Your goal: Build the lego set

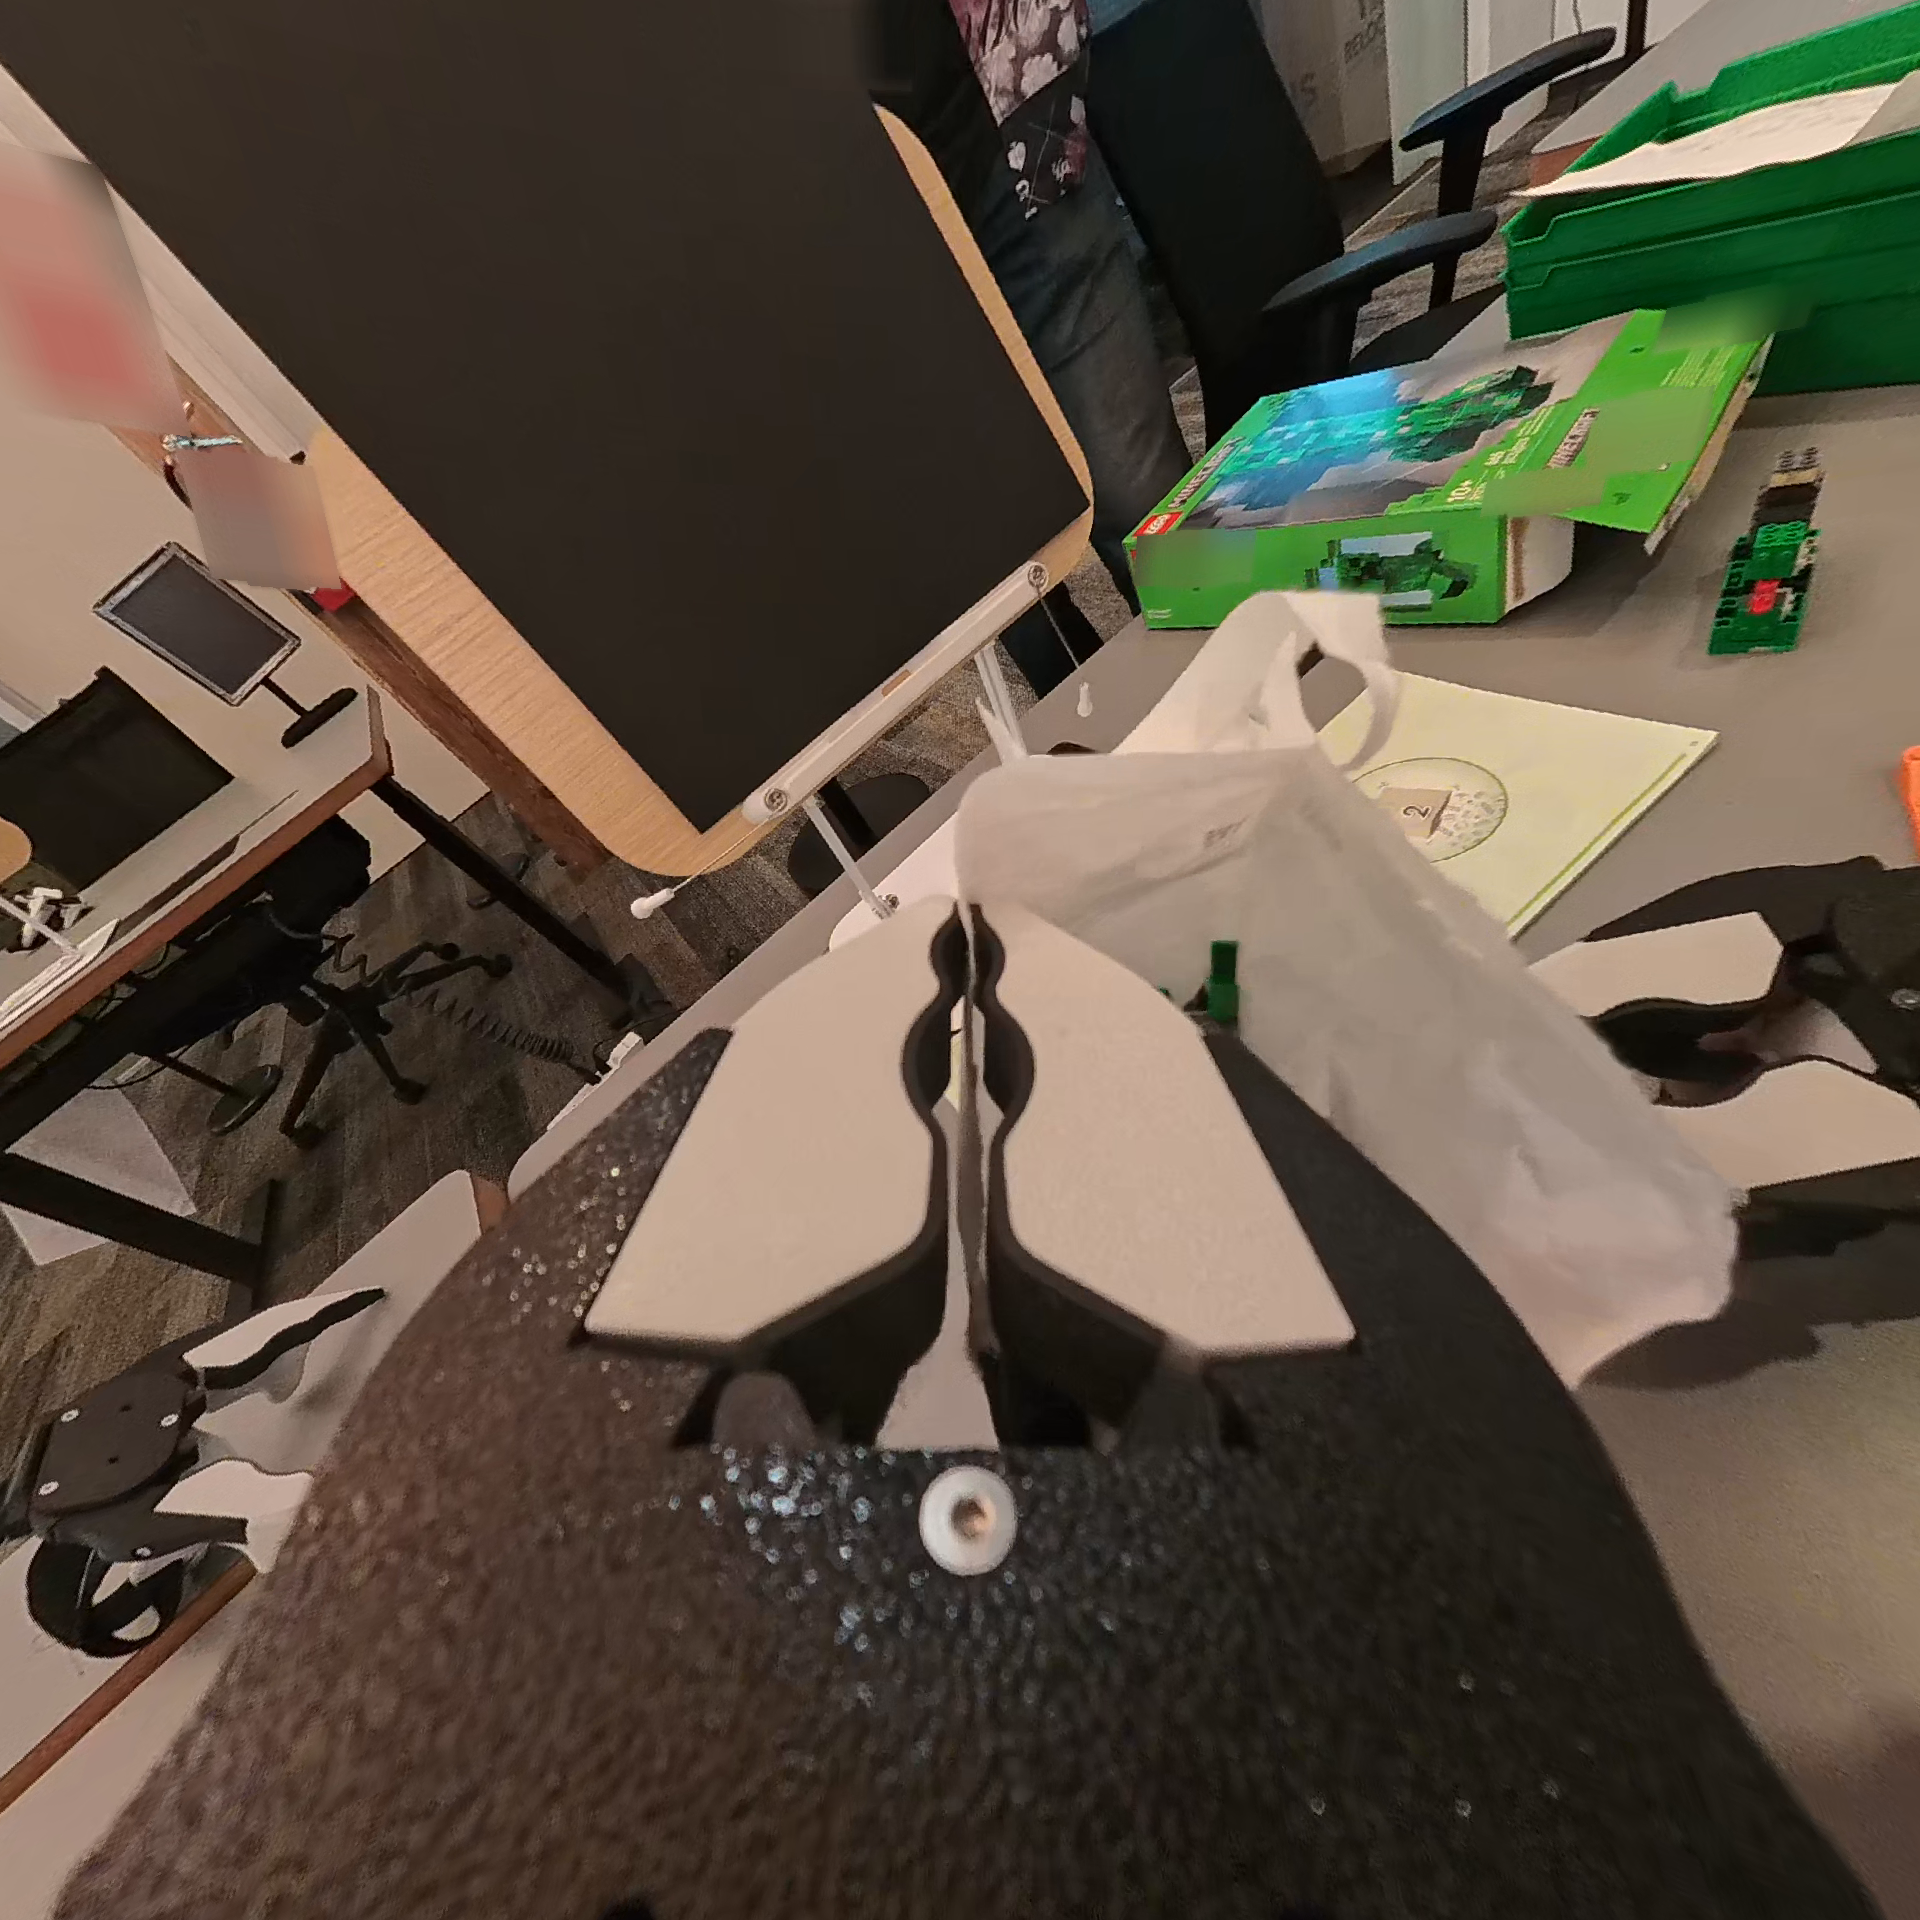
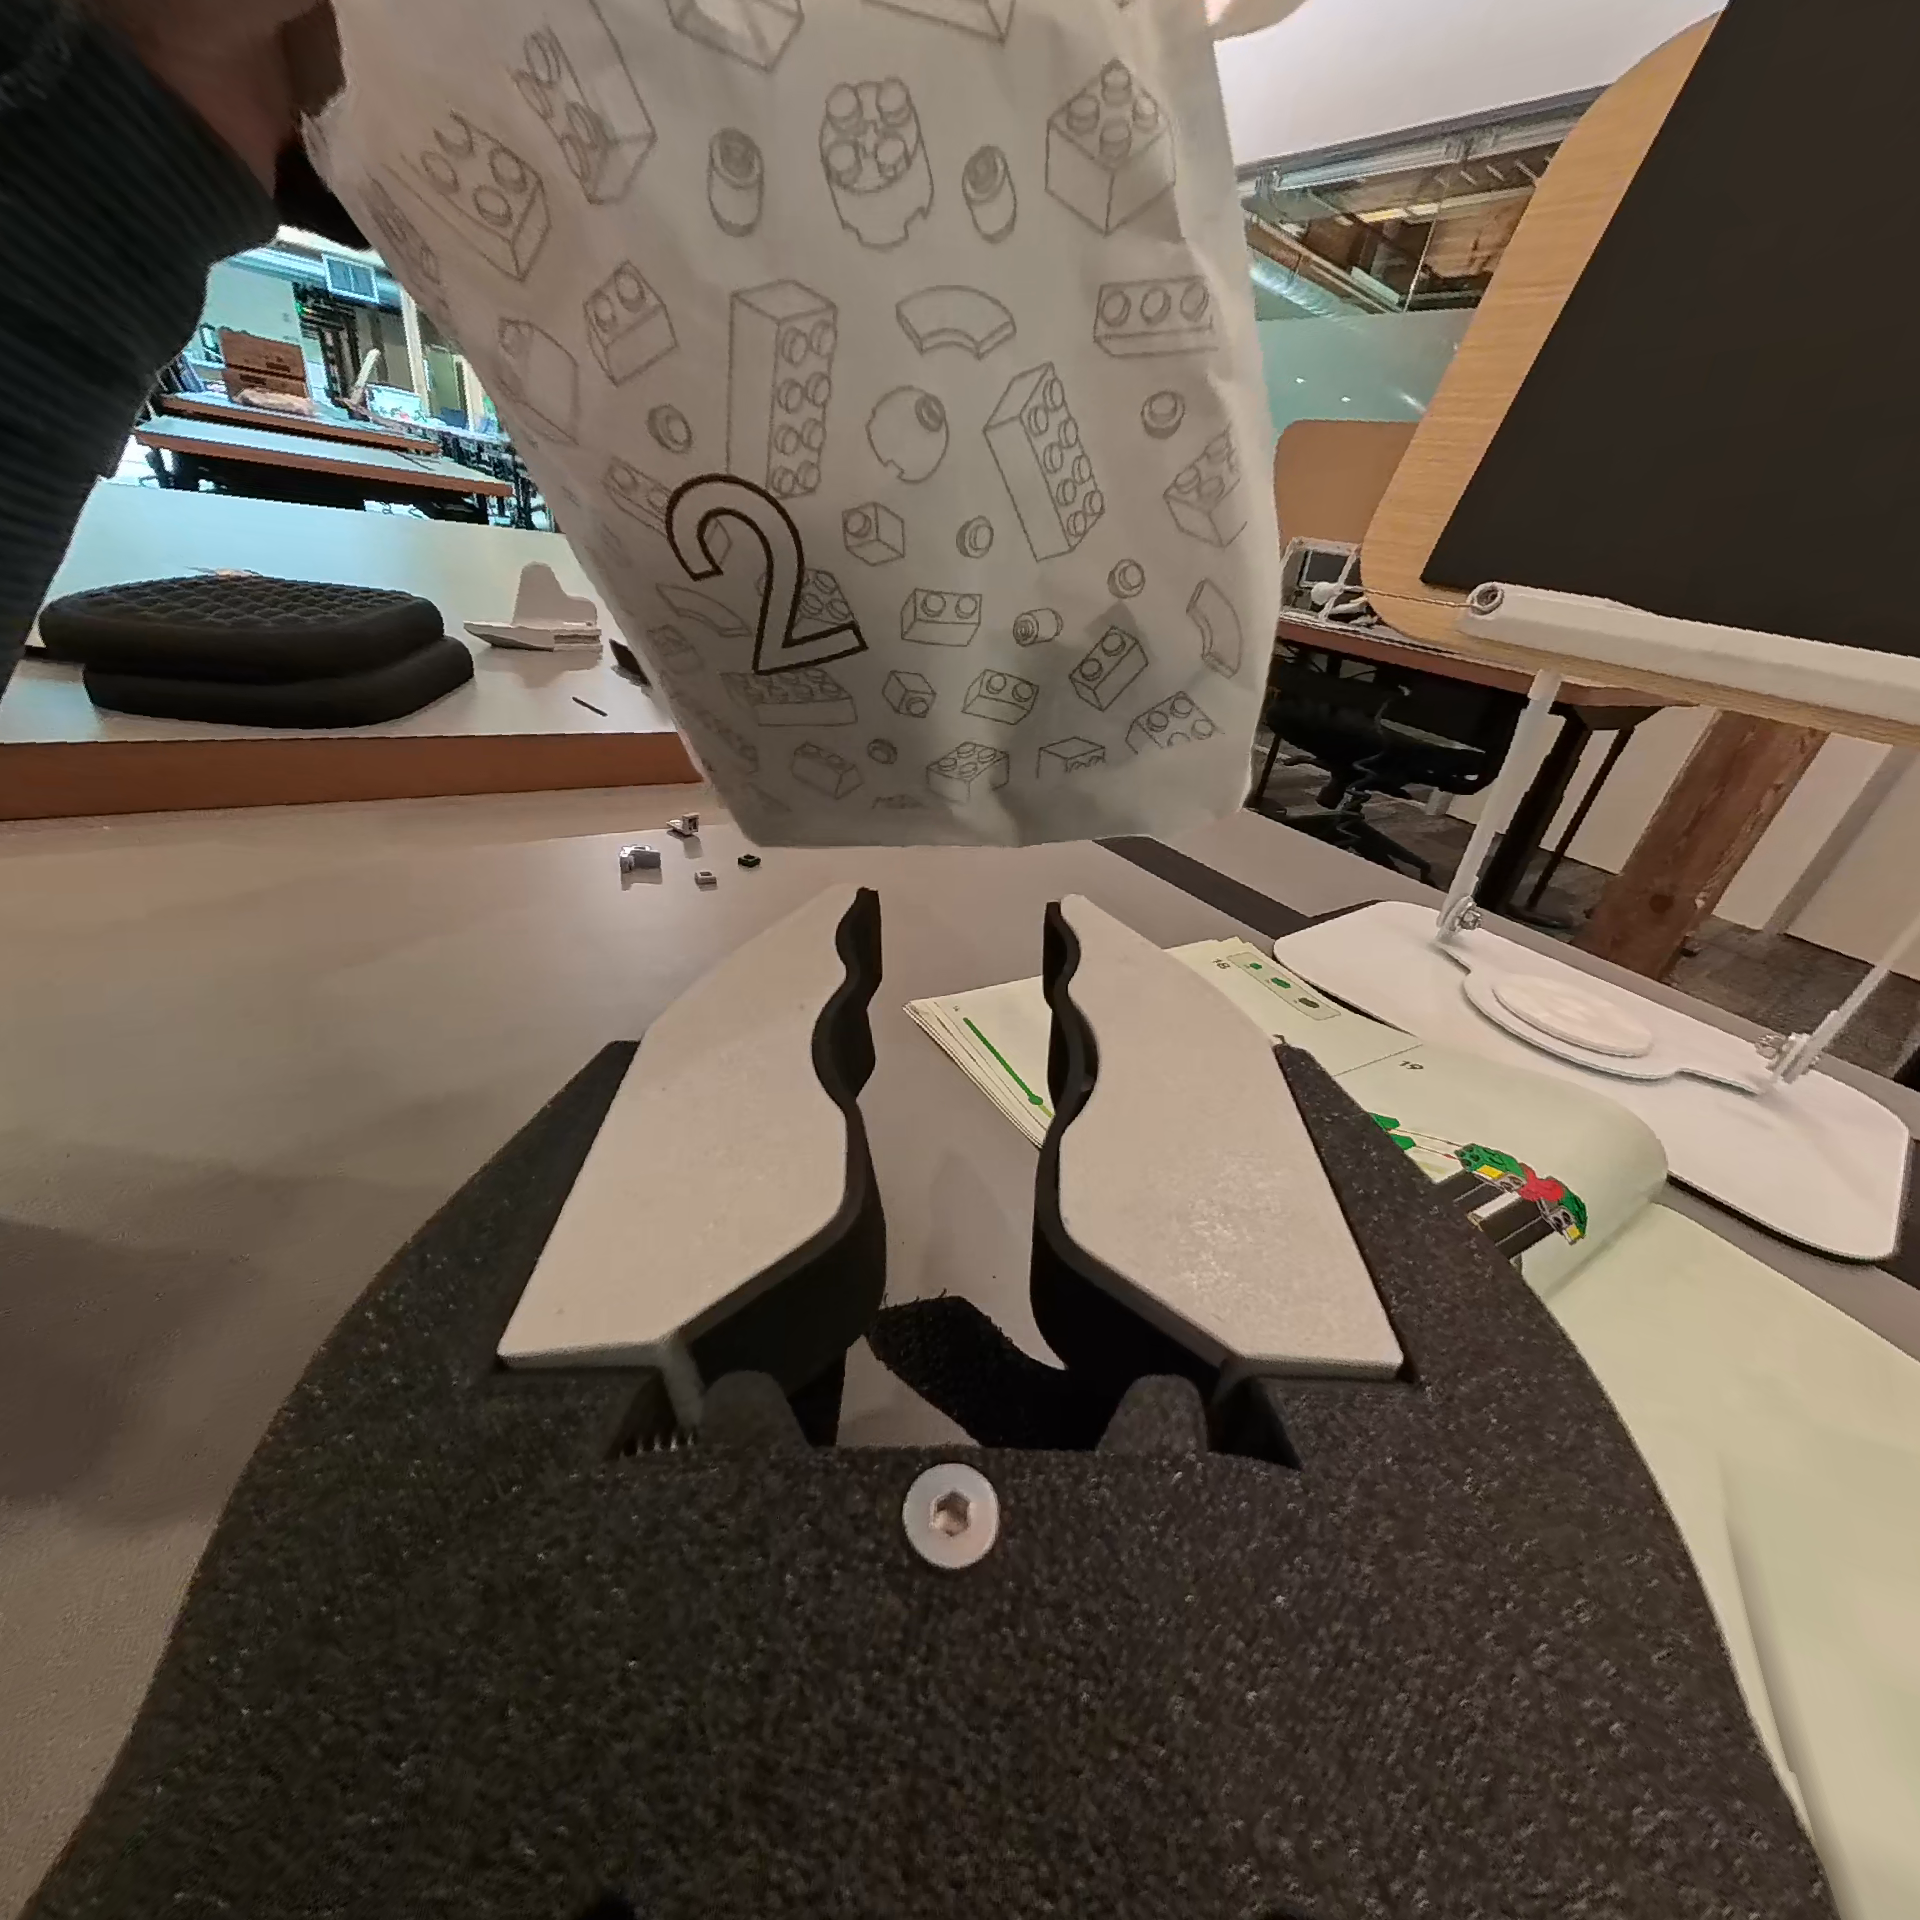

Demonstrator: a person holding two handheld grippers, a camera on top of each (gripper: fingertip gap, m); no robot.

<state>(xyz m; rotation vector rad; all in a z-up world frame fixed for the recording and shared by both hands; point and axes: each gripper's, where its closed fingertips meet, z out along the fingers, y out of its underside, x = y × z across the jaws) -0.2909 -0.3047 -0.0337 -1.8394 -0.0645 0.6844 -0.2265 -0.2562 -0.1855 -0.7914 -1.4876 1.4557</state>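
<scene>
On the far left of the left wrist view a spare gripper (image 1: pixel 135 1455) lies at the edge of the grey table (image 1: pixel 1714 1558), and behind it stands a dark board with a wooden rim (image 1: pixel 582 343). In the middle, the left gripper (image 1: pixel 968 935) has its fingers pressed together on the edge of the white paper bag (image 1: pixel 1299 987), so the bag hangs from this pinch with its mouth open, and a green brick (image 1: pixel 1224 977) is visible inside. Farther right lie the green lego box (image 1: pixel 1403 520), a half-built green model (image 1: pixel 1766 566) and the pale instruction booklet (image 1: pixel 1538 790); the other gripper shows at the right edge. In the right wrist view, going again from the left, a sleeve (image 2: pixel 94 312) reaches in at the top, a few small grey pieces (image 2: pixel 665 852) lie on the table (image 2: pixel 312 1039) under the bag (image 2: pixel 883 416) (it carries printed brick drawings), and the right gripper (image 2: pixel 961 914) is released, its fingers apart with nothing between them, just below the bag's bottom. To its right is the open booklet (image 2: pixel 1558 1299) and a white stand base (image 2: pixel 1662 1091). The risk I see is this: the paper is held only at one thin edge, so it may tear or slip, and if the bag tips too quickly the bricks could scatter and roll off the near table edge.
</scene>
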